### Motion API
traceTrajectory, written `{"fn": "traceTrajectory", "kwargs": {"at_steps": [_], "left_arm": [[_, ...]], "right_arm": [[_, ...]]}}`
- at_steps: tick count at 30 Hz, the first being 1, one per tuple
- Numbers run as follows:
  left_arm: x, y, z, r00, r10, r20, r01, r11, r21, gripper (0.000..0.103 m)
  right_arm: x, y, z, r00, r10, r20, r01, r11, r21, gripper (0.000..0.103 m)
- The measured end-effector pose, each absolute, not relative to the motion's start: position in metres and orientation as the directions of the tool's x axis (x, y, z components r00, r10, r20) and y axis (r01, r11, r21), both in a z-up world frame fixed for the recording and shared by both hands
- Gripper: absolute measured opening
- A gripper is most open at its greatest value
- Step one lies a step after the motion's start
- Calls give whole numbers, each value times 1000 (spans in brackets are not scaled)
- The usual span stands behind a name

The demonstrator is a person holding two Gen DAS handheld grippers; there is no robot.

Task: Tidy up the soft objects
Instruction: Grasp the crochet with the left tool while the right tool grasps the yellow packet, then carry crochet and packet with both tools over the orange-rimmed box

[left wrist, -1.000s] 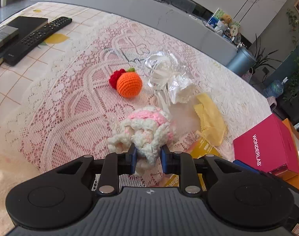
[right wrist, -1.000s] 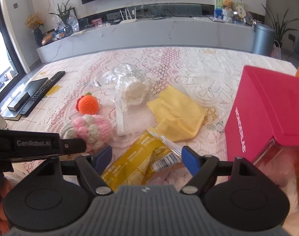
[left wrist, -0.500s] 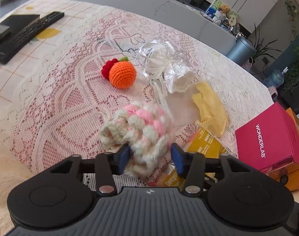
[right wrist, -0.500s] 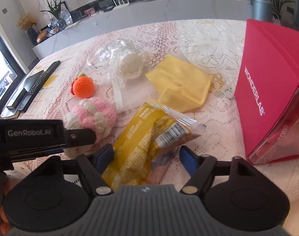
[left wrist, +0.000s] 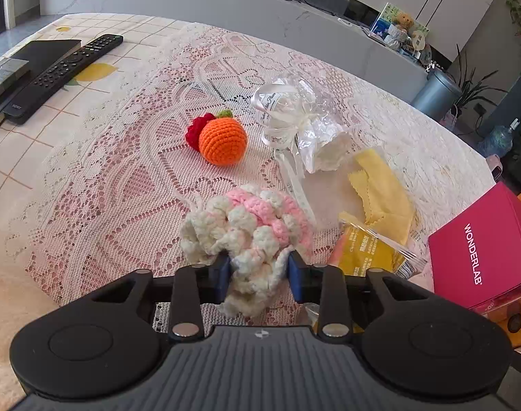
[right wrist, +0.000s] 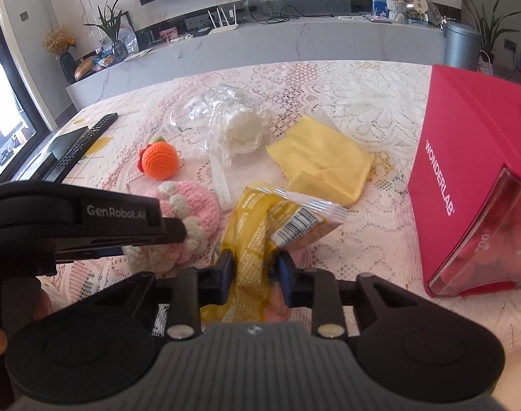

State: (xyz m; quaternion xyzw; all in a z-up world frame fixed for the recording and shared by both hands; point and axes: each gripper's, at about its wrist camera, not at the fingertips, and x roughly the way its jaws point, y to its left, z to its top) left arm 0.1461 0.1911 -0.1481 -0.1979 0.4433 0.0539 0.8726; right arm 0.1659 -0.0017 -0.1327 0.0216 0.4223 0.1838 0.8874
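Note:
A pink and white crochet piece lies on the lace tablecloth. My left gripper is closing on its near end, and both blue pads press into the yarn. In the right wrist view that gripper's black finger reaches in from the left over the crochet piece. My right gripper is closing on a yellow snack packet, whose lower end is pinched between the pads. An orange crochet ball with a red bit lies farther back.
A clear wrapper with white filling and a yellow cloth lie beyond the packet. A pink WONDERLAB box stands at the right. A black remote and dark flat boxes sit at the far left. A hand shows at the lower left edge.
The left jaws opened wider around the crochet piece, then narrowed onto it again. The right jaws went from wide open around the yellow packet to pinching it.

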Motion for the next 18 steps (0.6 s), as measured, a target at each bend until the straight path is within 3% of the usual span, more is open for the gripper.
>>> {"fn": "traceTrajectory", "kwargs": {"at_steps": [3,18], "left_arm": [[142,192,-144,622,-82,-779,-263,915,-307,30],[101,172,-100,724,-80,-685,-217,917,-336,27]], "right_arm": [[164,-5,-127,584,349,-733,-315,929,192,15],[137,-38,-80,636,412,-653,-339,909,244,10]]}}
